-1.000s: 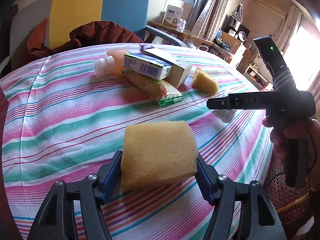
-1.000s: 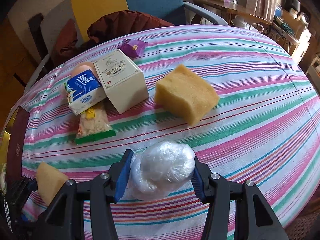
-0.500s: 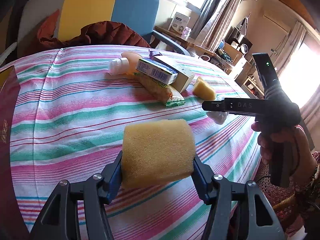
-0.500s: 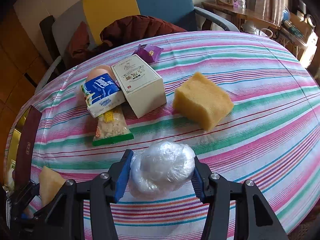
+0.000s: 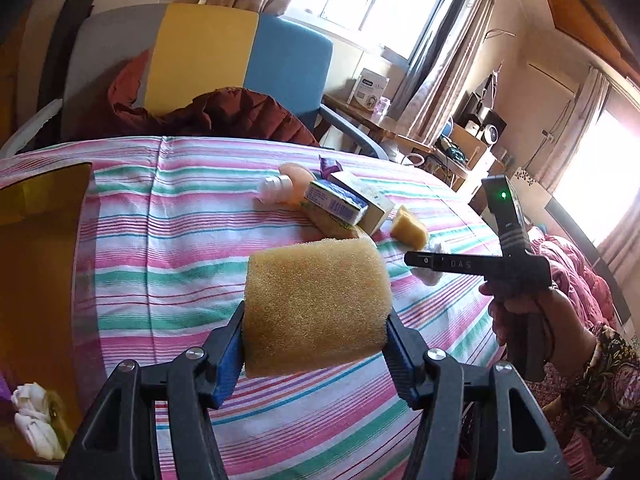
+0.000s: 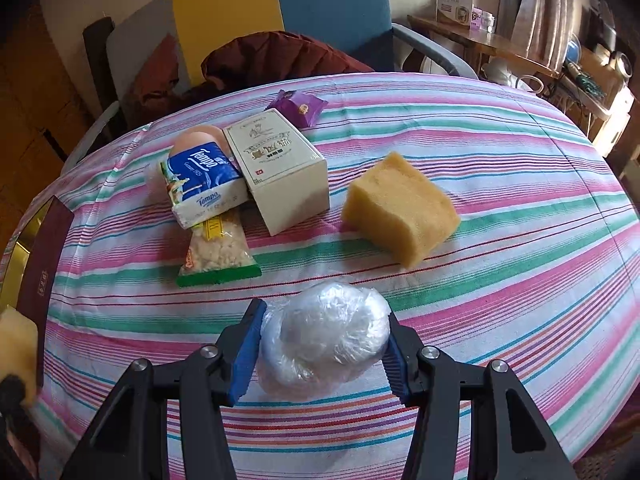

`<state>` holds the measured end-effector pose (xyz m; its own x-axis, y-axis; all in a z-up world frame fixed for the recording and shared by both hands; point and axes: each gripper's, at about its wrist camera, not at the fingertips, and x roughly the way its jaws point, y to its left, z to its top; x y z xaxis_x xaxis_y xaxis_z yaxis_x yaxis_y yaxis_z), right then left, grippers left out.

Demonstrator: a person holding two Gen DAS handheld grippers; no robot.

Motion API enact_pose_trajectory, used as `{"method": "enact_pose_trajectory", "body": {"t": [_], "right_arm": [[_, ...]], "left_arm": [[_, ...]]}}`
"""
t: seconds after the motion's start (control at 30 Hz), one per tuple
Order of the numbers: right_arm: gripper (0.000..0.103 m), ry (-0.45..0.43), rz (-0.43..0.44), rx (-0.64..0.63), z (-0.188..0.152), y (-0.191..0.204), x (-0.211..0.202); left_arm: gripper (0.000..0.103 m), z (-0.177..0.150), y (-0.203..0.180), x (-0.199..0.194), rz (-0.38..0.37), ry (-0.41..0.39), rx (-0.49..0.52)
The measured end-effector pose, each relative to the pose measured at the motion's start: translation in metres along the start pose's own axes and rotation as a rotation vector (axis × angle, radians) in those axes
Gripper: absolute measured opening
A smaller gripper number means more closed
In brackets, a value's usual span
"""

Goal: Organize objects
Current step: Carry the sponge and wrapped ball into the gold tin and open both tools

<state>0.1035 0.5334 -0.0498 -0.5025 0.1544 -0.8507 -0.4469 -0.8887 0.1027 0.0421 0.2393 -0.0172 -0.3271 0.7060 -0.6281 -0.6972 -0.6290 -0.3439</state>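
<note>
So, mid-task by my read. My left gripper (image 5: 314,340) is clamped on a sponge (image 5: 316,304), held clear above the striped cloth (image 5: 160,240). My right gripper (image 6: 320,346) is closed around a plastic-wrapped ball (image 6: 326,344), low over the near edge of the table; I can't tell whether it touches the cloth

Both grippers loaded, neither load put down yet

Still lying loose on the cloth, right wrist view:
- second sponge (image 6: 400,212), alone, right of the rest
- white box (image 6: 280,168), with a tissue pack (image 6: 204,184) leaning against its left side
- snack bag (image 6: 218,254) poking out from under the tissue pack
- peach bottle (image 6: 196,138) behind the pack, mostly hidden
- purple sachet (image 6: 298,108) just beyond the box

At the left edge of the table sits a gold container (image 5: 36,200); my guess is that's where things go, but nothing shows that for sure. White bits (image 5: 34,420) lie at its near end, too unclear to name

Judgement: two items in hand awaiting placement, six more to collect. Most of the job is left
</note>
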Motion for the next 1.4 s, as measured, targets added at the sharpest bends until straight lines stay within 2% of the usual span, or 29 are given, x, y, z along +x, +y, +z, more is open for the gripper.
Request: {"method": "enact_pose_trajectory", "body": {"t": [0.4, 0.7, 0.83, 1.0, 1.27, 1.33, 1.4], "right_arm": [[0.054, -0.027, -0.028, -0.035, 0.0, 0.005, -0.003], [0.055, -0.185, -0.016, -0.138, -0.008, 0.044, -0.034], [0.055, -0.219, 0.055, -0.168, -0.019, 0.071, -0.043], [0.055, -0.218, 0.185, -0.136, -0.036, 0.108, -0.051], [0.055, -0.204, 0.328, -0.15, -0.051, 0.168, -0.06], [0.055, -0.201, 0.346, -0.171, -0.054, 0.18, -0.062], [0.055, -0.195, 0.363, -0.193, -0.056, 0.191, -0.064]], "left_arm": [[0.062, 0.009, 0.073, -0.037, 0.137, -0.075, -0.162], [0.062, 0.009, 0.147, -0.065, 0.274, -0.096, -0.32], [0.062, 0.006, 0.179, -0.078, 0.338, -0.091, -0.383], [0.062, 0.0, 0.215, -0.087, 0.405, -0.072, -0.448], [0.066, -0.008, 0.241, -0.092, 0.55, -0.025, -0.455], [0.067, -0.01, 0.242, -0.094, 0.561, -0.025, -0.457], [0.069, -0.013, 0.243, -0.098, 0.537, -0.047, -0.469]]}}
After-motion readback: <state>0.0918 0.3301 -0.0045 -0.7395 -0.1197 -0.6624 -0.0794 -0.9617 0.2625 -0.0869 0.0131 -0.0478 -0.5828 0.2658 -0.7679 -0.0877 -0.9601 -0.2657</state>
